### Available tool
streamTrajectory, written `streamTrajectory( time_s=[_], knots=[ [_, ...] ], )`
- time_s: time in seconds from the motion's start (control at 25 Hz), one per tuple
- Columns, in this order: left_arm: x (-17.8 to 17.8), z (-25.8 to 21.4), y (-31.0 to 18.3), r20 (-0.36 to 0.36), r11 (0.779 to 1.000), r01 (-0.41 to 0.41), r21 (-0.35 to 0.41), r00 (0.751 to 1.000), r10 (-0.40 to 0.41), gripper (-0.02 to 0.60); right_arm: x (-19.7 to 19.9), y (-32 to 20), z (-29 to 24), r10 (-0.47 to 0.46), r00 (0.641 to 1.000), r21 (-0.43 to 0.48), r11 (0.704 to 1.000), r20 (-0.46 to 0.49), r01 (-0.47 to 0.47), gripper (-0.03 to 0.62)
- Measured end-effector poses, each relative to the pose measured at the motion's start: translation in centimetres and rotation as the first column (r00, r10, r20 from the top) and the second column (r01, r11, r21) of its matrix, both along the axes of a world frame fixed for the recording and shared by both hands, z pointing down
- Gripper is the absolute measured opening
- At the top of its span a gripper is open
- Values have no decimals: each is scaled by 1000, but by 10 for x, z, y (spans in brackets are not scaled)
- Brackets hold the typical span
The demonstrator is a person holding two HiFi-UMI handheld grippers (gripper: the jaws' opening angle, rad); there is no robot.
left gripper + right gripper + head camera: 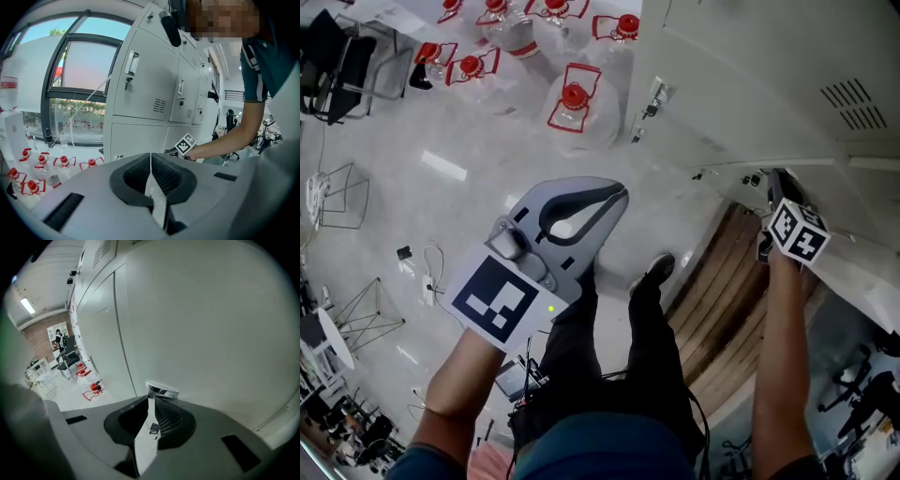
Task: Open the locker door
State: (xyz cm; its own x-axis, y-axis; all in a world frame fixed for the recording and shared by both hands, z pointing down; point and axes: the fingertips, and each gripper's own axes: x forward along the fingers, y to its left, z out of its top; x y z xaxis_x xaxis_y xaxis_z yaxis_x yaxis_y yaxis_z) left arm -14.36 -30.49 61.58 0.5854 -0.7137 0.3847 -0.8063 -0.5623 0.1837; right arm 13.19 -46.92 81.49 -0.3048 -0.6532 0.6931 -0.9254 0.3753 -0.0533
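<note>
The grey locker bank (750, 84) runs along the right of the head view. My right gripper (774, 176) reaches to a lower door (215, 329), whose pale face fills the right gripper view. Its jaws are closed, with their tips pinching the left end of the small chrome handle (162, 391) that sticks out of that door. My left gripper (619, 194) hangs in front of my body, away from the lockers, with its jaws shut and nothing between them (150, 155). From the left gripper view, the right gripper's marker cube (186, 144) shows at the lower locker row.
Several clear water jugs with red caps (574, 103) stand on the floor by the locker bank's end. Black chairs (337, 56) and wire stands (342, 192) are at the left. Wooden planks (722, 281) lie along the locker base. My legs and shoe (654, 272) are below.
</note>
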Motion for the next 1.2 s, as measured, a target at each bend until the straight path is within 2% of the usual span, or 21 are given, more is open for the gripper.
streamTrajectory(
  time_s=[0.28,0.56,0.72,0.84,0.92,1.08,1.2],
  knots=[
    [-1,-14,7,1,1000,-6,21,1000,6,25,1,46,-1,-50,999,-31,998,-2,50,66],
    [-4,-26,18,1,999,0,32,1000,0,25,14,98,-3,-11,1000,-52,999,-25,10,66],
    [-6,-28,23,-1,1000,3,29,1000,-3,25,27,124,-2,55,996,-49,997,-65,-58,67],
    [-6,-32,28,1,1000,1,29,1000,-1,25,31,137,-3,123,989,-56,990,-84,-128,125],
    [-6,-35,30,2,1000,0,31,1000,0,25,33,138,-6,173,983,-56,983,-65,-177,221],
    [-5,-45,37,0,999,-3,42,1000,3,25,42,137,-14,308,951,-81,948,-2,-307,230],
    [-5,-54,42,-4,999,-2,45,1000,3,25,44,147,-15,363,932,-98,927,6,-361,227]
  ],
)
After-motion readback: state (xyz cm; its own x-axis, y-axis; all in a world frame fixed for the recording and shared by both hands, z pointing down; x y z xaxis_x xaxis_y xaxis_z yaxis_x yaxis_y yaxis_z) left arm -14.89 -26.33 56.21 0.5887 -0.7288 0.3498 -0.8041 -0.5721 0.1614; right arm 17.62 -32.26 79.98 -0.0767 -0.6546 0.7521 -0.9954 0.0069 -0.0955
